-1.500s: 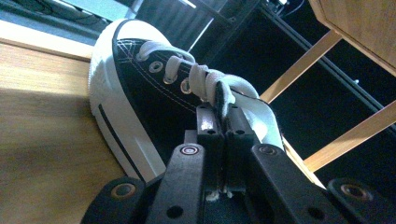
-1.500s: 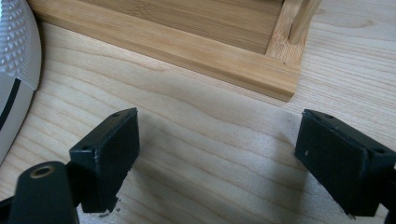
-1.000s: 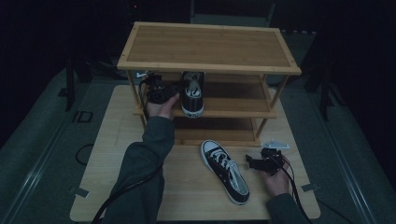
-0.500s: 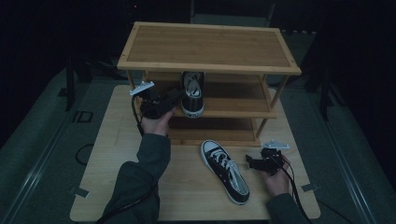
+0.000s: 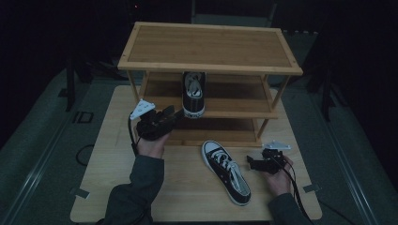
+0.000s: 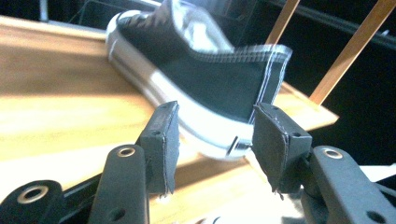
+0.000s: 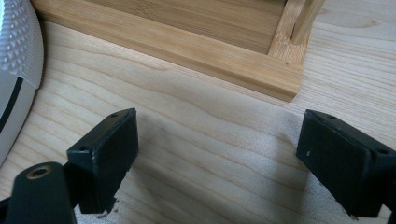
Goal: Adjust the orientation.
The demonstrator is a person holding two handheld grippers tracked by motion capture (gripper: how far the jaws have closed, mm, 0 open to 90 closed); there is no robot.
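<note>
Dim room, black backdrop all round the counter (image 5: 117, 187), a light-wood board with pale grain, lit brighter close up in the right gripper view. On the counter's far half stands a three-tier bamboo shelf rack (image 5: 209, 47), slim posts, framed top panel; behind the rack a dark chair-like shape, too dim to tell. Grey-green floor (image 5: 42, 145) around the counter, a raised strip running left of it, dark stand legs (image 5: 70, 89) left of the rack and another stand (image 5: 326, 93) right of it, tape tabs at the counter's near corners.
</note>
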